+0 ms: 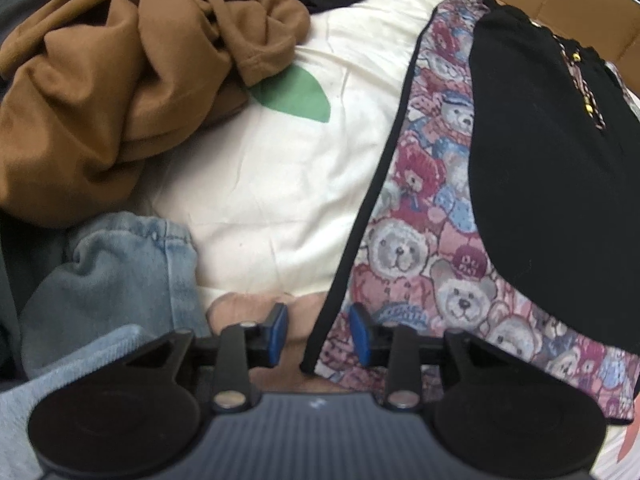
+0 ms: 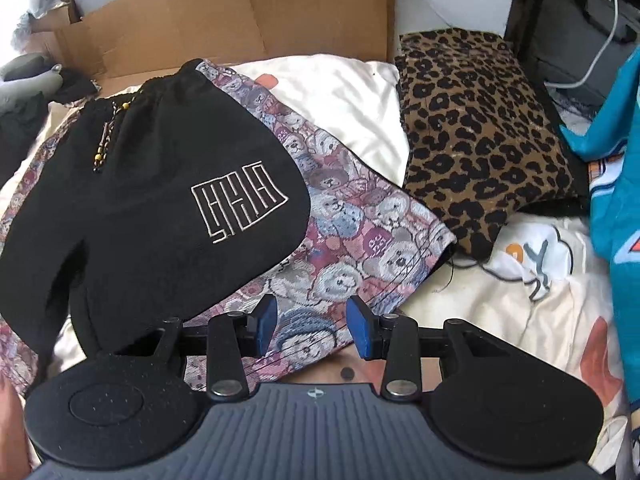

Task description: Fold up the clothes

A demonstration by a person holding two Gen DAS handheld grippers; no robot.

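Left wrist view: your left tool (image 1: 318,334) spread, empty.
Teddy-bear fabric (image 1: 416,240): black-edged, beneath both tools.
Right tool (image 2: 312,330): spread, empty.
Black shorts (image 2: 160,208): atop it.

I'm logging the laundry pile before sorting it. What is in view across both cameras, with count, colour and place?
black shorts: one, black with a white outline logo and beaded drawstring, lying on the teddy-bear garment
teddy-bear garment: one, pink, blue and grey bear print with black trim, spread under the shorts
brown garment: one, brown, crumpled, far left
jeans: one, light blue denim, bunched below the brown garment
bedding: one, cream with a green leaf print, beneath everything
leopard-print piece: one, brown and black, folded, right of the bear print
teal garment: one, teal, right edge
cardboard box: one, brown, behind
left hand-held gripper: one, blue pads, open
right hand-held gripper: one, blue pads, open
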